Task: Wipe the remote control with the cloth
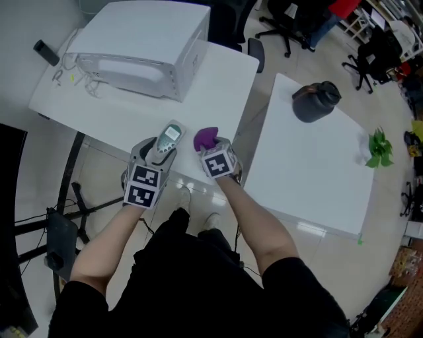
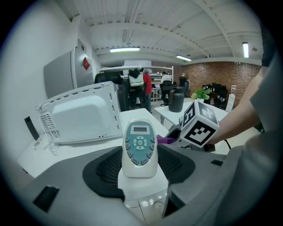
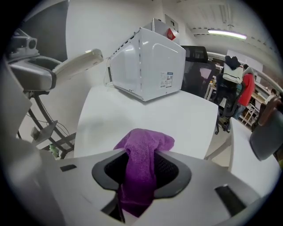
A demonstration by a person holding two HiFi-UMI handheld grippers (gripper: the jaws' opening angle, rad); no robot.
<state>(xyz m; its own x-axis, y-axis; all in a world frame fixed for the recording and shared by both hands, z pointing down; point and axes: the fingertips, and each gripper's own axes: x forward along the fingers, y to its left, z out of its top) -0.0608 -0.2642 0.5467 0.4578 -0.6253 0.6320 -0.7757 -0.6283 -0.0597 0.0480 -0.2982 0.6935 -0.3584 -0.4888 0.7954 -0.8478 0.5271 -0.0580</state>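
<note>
The left gripper [image 1: 160, 153] is clamped on the lower end of the remote [image 2: 140, 148], jaws fairly wide because the body fills the gap. The remote stands clear of the jaws with its button face up. That grip probably serves to leave the keys and small display bare for wiping.

The right gripper [image 1: 213, 148] is closed on the purple cloth [image 3: 142, 163]. The cloth runs down between the jaws, and a bunched tuft stands proud of the tips. The tuft likely sits there so that fabric, not plastic, meets the remote.

Both tools hang over the near edge of the white table [image 1: 211, 92]. The cloth is just beside the remote's right edge, and no view shows them touching, so wiping looks about to start.

The remote's display is blank, and I can read no brand on it. The cubes on both tools bear only black-and-white square markers.

Further back on the table sits a white microwave [image 1: 142, 46]. A label [image 3: 166, 79] on its side has print too small to read.

To the right is a second table [image 1: 310, 165] with a dark jug [image 1: 316, 100] and a green plant [image 1: 378, 148]. Office chairs [image 1: 284, 20] stand beyond.
</note>
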